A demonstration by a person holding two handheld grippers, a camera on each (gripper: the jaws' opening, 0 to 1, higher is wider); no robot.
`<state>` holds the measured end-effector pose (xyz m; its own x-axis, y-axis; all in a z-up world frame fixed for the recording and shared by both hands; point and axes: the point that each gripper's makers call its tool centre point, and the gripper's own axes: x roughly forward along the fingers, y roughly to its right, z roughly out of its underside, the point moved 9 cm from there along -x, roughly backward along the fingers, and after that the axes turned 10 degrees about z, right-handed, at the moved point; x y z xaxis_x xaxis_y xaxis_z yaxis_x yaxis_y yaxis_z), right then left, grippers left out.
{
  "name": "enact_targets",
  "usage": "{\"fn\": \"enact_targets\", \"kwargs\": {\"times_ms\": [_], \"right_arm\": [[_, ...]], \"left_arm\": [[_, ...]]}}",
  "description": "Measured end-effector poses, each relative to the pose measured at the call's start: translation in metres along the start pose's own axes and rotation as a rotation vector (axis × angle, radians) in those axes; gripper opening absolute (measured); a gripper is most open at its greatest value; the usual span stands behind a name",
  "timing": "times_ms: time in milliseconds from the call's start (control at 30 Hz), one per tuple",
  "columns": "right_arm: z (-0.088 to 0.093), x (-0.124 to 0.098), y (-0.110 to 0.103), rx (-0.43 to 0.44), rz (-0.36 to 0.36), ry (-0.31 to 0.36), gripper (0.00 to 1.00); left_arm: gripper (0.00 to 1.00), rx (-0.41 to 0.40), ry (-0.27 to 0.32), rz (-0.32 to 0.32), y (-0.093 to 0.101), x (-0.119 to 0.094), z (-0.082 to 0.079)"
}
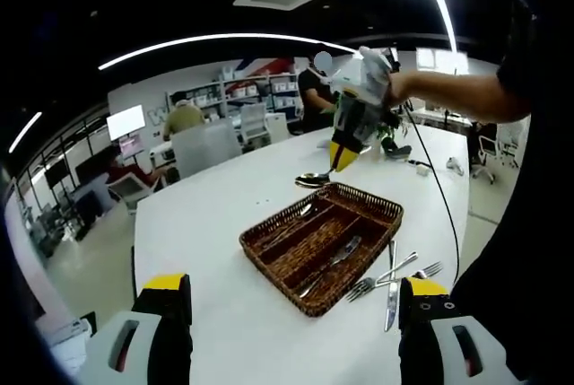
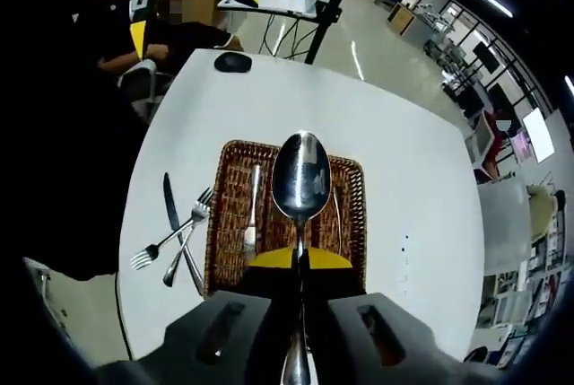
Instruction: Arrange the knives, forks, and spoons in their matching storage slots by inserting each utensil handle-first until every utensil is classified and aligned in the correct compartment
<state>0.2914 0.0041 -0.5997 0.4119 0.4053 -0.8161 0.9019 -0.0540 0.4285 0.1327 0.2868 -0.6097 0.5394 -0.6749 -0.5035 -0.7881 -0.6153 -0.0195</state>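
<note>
- Left gripper view: the left gripper (image 1: 291, 331) hung with jaws apart, holding nothing. The tray (image 1: 378, 206) lay ahead of it; two forks (image 1: 387, 277) and a knife (image 1: 392, 286) lay on the table (image 1: 215, 223) just by its right jaw. The right gripper (image 1: 343, 157) hovered beyond the tray.
- Right gripper view: the right gripper (image 2: 300, 259) was clamped on a spoon (image 2: 300, 179), bowl forward, above the tray (image 2: 229, 223). Lowering it parallel to the dividers (into the spoon slot) would probably seat it cleanly.

One wicker tray (image 2: 352, 189) in front of you, two forks (image 2: 170, 240) and one knife (image 2: 169, 205) loose at its nine o'clock, one spoon (image 2: 301, 179) in your right gripper (image 2: 299, 259), two utensils (image 2: 251, 214) already in the slots.
</note>
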Motion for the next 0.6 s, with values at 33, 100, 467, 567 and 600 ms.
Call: {"fn": "enact_targets", "kwargs": {"times_ms": [33,100,467,567,600], "right_arm": [[0.000,0.003,0.005,-0.003,0.003,0.000,0.00],[0.000,0.007,0.012,0.000,0.001,-0.005,0.00],[0.008,0.034,0.036,0.039,-0.004,-0.042,0.00],[0.007,0.038,0.043,0.052,0.001,-0.041,0.00],[0.006,0.039,0.045,0.055,0.003,-0.039,0.00]], "left_arm": [[1.00,-0.001,0.000,0.000,0.000,0.000,0.001],[1.00,-0.004,0.003,0.001,-0.001,0.001,0.001],[1.00,0.000,0.002,0.012,-0.003,0.009,-0.002],[1.00,0.002,0.000,0.014,-0.003,0.010,-0.004],[1.00,0.004,-0.001,0.010,-0.004,0.011,-0.004]]}}
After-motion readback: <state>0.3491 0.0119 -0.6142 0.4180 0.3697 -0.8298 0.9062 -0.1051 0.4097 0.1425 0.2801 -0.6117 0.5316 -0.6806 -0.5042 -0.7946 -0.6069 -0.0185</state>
